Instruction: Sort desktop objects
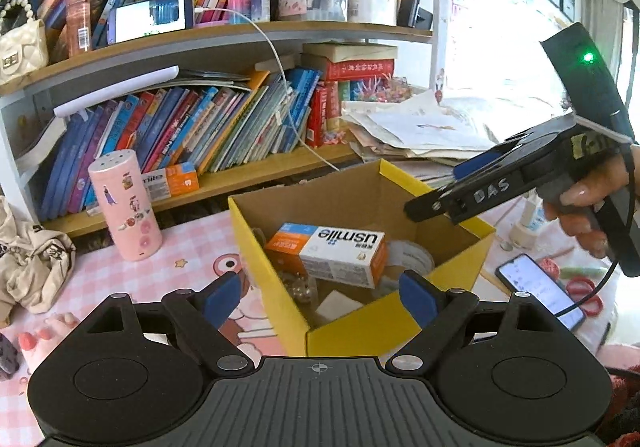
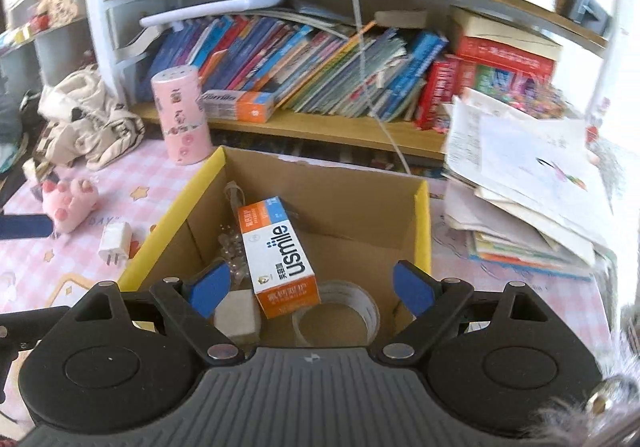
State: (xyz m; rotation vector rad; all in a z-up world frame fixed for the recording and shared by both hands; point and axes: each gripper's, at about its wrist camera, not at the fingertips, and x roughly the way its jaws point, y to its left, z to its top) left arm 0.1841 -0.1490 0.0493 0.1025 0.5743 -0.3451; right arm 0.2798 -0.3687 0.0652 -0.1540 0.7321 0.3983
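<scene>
A yellow cardboard box (image 1: pixel 384 327) (image 2: pixel 424 223) stands open on the pink desk mat. Inside lie a white-and-orange usmile box (image 1: pixel 340 253) (image 2: pixel 280 259), a tape roll (image 1: pixel 416 257) (image 2: pixel 336 311), a white block (image 2: pixel 238 317) and some clear beads (image 1: pixel 300 289). My left gripper (image 1: pixel 320 301) is open and empty at the box's near corner. My right gripper (image 2: pixel 312 287) is open and empty above the box's inside; in the left wrist view it (image 1: pixel 436 203) hangs over the box's right rim.
A pink cylinder (image 1: pixel 124 207) (image 2: pixel 182 115) stands left of the box, with a second usmile box (image 1: pixel 172 181) (image 2: pixel 240 105) on the shelf. A white charger plug (image 2: pixel 116 243) and pink plush paw (image 2: pixel 70 203) lie left. A phone (image 1: pixel 540 289) and paper stack (image 2: pixel 528 183) lie right.
</scene>
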